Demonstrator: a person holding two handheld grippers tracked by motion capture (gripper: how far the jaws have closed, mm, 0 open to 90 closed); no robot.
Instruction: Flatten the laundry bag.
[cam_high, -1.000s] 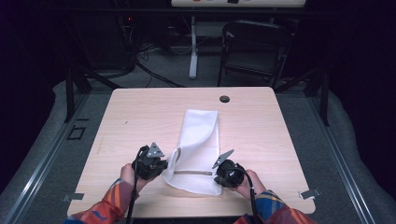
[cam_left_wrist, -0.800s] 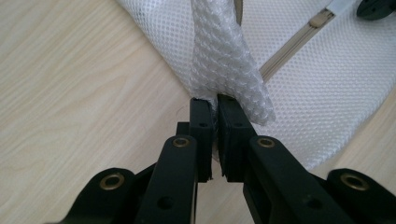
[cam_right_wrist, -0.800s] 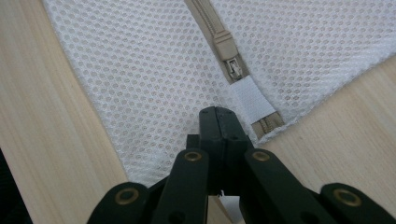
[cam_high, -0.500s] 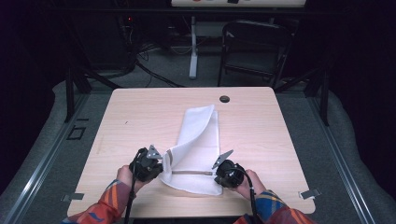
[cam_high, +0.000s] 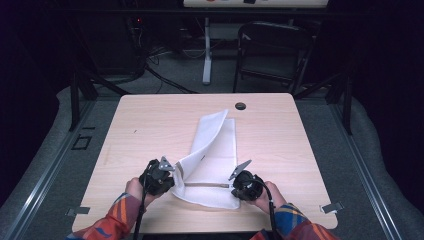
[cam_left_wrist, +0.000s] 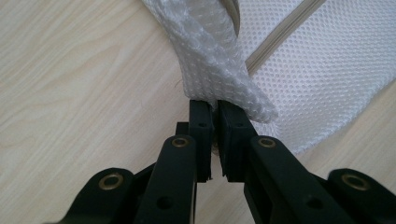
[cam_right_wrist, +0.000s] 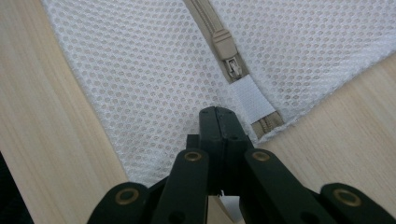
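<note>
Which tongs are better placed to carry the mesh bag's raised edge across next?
Left: the left tongs already pinch the lifted fold of the mesh bag; the right tongs pin its zipper end flat.

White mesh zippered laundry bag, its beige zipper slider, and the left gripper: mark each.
White mesh laundry bag (cam_high: 216, 150), high view, flat middle panel.
Beige zipper slider (cam_right_wrist: 223, 40), right gripper view, slider body.
Left gripper (cam_left_wrist: 215, 112), left gripper view, between fingertips, clamped on the mesh.

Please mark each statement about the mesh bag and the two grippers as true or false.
1. The left gripper is shut on the white mesh bag. True.
2. The zipper is fully open. False: the slider sits at its end; it looks closed.
3. The bag lies on a wooden table. True.
4. The right gripper has wide open jaws. False: they are shut on the mesh.
</note>
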